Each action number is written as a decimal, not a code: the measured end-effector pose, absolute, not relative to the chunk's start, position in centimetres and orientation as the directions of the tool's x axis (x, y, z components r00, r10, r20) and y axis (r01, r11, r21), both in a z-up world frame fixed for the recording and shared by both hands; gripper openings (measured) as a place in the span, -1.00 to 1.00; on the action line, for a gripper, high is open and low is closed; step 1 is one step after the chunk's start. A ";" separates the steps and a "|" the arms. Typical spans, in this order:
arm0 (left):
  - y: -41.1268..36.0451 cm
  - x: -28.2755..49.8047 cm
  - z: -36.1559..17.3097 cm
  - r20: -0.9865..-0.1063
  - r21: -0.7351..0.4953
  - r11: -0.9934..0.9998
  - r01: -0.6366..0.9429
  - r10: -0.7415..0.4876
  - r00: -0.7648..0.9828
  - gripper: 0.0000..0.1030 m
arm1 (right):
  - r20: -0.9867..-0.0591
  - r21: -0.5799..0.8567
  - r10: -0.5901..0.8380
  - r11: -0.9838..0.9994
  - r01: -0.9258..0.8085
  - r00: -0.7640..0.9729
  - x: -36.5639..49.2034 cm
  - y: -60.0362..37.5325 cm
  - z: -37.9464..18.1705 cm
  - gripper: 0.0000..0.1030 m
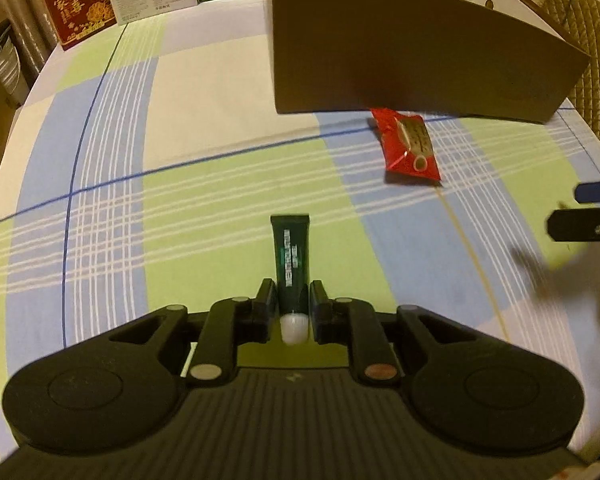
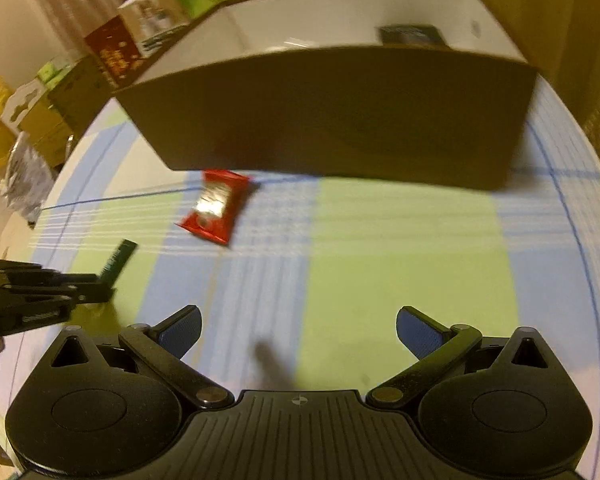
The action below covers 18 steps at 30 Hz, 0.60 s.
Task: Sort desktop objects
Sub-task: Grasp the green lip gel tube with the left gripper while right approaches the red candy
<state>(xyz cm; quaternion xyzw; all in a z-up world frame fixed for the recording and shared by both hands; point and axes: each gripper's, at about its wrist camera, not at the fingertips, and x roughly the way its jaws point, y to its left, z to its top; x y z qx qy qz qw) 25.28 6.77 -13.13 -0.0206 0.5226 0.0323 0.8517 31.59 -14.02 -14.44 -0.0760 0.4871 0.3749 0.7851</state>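
My left gripper [image 1: 293,294] is shut on a dark green tube [image 1: 291,252] with a white cap, held above the checked tablecloth with its flat end pointing away. In the right wrist view the same left gripper [image 2: 100,286] comes in from the left edge with the tube [image 2: 118,261] sticking out of it. A red snack packet [image 1: 408,146] lies on the cloth in front of a brown cardboard box [image 1: 400,64]. My right gripper [image 2: 299,330] is open with nothing between its blue pads, and the red packet [image 2: 216,208] lies ahead to its left. A dark item [image 2: 412,35] rests inside the box [image 2: 332,120].
Red, white and green cartons [image 1: 76,4] stand at the far edge of the table [image 1: 204,128]. A quilted chair back [image 1: 588,48] is behind the box on the right. Bags and boxes [image 2: 32,132] crowd the floor to the left of the table.
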 end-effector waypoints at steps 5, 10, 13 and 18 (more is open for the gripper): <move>7.1 26.9 -13.1 -0.887 -0.001 0.995 -0.099 0.045 0.460 -0.70 | -0.794 0.239 0.555 0.660 -0.712 0.248 31.8 -10.3 -14.6 0.95; 8.2 27.8 -13.1 -0.885 -0.007 0.991 -0.132 0.055 0.462 -0.72 | -0.774 0.227 0.581 0.626 -0.746 0.252 32.2 -7.4 -15.0 0.79; 8.9 27.8 -13.2 -0.885 -0.010 0.989 -0.150 0.061 0.462 -0.72 | -0.772 0.222 0.584 0.619 -0.753 0.252 32.6 -5.8 -15.5 0.57; 9.7 27.7 -13.1 -0.886 -0.008 0.987 -0.161 0.067 0.459 -0.71 | -0.774 0.209 0.574 0.629 -0.749 0.267 33.5 -3.7 -16.5 0.21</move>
